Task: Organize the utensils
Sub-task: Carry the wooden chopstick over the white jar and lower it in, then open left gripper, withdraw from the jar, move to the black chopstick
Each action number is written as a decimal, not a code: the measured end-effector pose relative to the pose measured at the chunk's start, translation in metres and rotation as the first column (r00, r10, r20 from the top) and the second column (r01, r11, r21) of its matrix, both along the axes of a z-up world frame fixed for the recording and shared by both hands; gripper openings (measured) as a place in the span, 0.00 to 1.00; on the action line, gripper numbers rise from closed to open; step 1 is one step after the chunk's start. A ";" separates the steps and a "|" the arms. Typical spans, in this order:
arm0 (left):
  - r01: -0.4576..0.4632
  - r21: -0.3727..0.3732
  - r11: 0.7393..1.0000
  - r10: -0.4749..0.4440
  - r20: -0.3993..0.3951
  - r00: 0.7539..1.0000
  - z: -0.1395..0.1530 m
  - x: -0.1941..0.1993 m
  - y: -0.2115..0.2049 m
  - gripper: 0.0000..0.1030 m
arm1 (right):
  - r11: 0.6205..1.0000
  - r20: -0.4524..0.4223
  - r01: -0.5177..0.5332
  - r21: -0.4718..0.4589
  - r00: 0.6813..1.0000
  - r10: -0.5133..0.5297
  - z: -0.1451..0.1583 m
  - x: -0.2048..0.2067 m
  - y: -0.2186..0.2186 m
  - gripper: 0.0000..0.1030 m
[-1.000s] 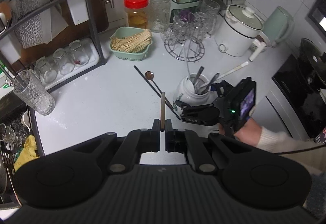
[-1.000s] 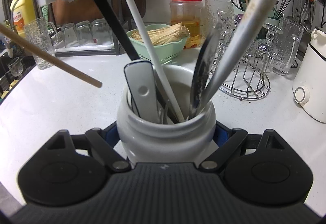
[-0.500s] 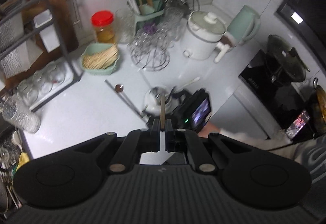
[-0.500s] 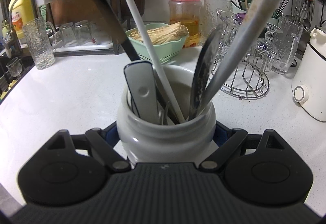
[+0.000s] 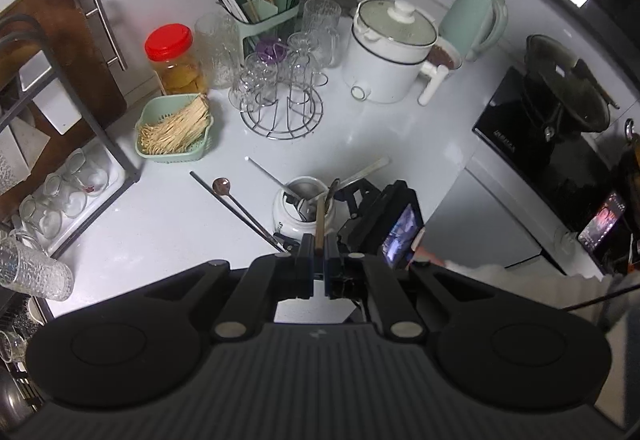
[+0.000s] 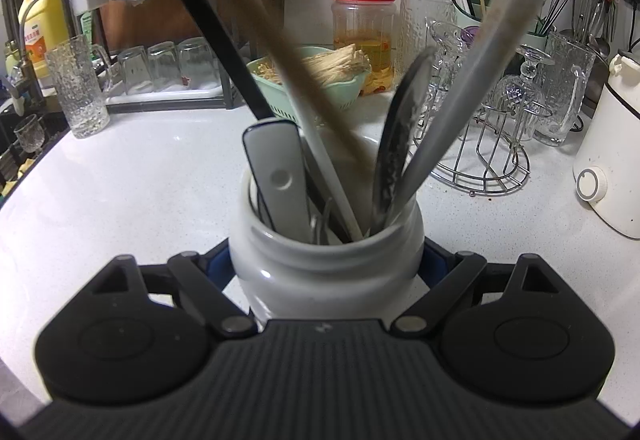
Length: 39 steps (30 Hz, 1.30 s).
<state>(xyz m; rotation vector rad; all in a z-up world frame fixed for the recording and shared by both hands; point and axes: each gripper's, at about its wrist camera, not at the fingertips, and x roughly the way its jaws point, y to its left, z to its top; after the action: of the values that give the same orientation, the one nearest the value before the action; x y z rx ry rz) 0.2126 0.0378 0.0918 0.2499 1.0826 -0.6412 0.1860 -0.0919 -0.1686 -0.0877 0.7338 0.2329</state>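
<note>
My left gripper [image 5: 319, 254] is shut on a brown wooden chopstick [image 5: 320, 222] and hangs above the white ceramic jar [image 5: 292, 218]. The stick's far end points down over the jar's mouth. In the right wrist view the same wooden chopstick [image 6: 288, 52] slants, blurred, from the upper left down into the jar [image 6: 326, 272]. My right gripper [image 6: 326, 260] is shut on the jar, a pad on each side of its body. Several utensils stand in the jar. A copper-bowled spoon [image 5: 221, 184] and a dark chopstick [image 5: 236, 206] lie on the counter left of the jar.
A green basket of sticks [image 5: 174, 130], a red-lidded jar [image 5: 174, 58], a wire rack of glasses [image 5: 280, 96], a green utensil caddy [image 5: 264, 16] and a white cooker [image 5: 388, 52] crowd the back. A dish rack [image 5: 68, 184] stands left, an induction hob [image 5: 560, 144] right.
My left gripper rose and swung right with the wooden chopstick until it hung over the jar. The stick left the right wrist view, then came back slanting into the jar. My right gripper stayed still.
</note>
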 end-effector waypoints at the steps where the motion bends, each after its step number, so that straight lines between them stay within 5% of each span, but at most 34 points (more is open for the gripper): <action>1: 0.002 0.011 1.000 -0.002 0.004 1.000 -0.003 0.004 -0.002 0.05 | 1.000 0.001 0.001 0.001 1.000 -0.001 0.000 0.000 0.000 0.88; 18: 0.067 0.043 0.997 -0.067 0.004 0.998 -0.040 0.044 -0.046 0.05 | 1.000 0.015 0.007 0.008 1.000 -0.007 -0.001 -0.002 -0.001 0.88; 31: 0.030 0.035 0.999 -0.030 0.003 1.000 -0.050 0.051 -0.042 0.06 | 1.000 0.015 0.017 0.006 1.000 -0.017 -0.001 -0.002 -0.001 0.88; 34: 0.009 0.022 1.000 -0.009 0.005 1.000 -0.046 0.048 -0.037 0.23 | 1.000 0.017 0.017 0.007 1.000 -0.017 -0.001 -0.002 -0.001 0.88; 36: -0.007 0.006 1.000 0.007 0.024 1.000 -0.041 0.043 -0.033 0.49 | 1.000 0.017 0.016 0.007 1.000 -0.017 -0.002 -0.003 -0.001 0.88; 39: -0.012 -0.021 1.000 0.013 0.056 0.998 -0.034 0.032 -0.027 0.49 | 1.000 0.017 0.016 0.007 1.000 -0.016 -0.002 -0.003 -0.001 0.88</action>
<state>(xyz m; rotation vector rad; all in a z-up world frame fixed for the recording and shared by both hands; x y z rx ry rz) 0.2448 0.0112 0.0579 0.2417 1.0223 -0.6308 0.1832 -0.0929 -0.1702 -0.0773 0.7163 0.2187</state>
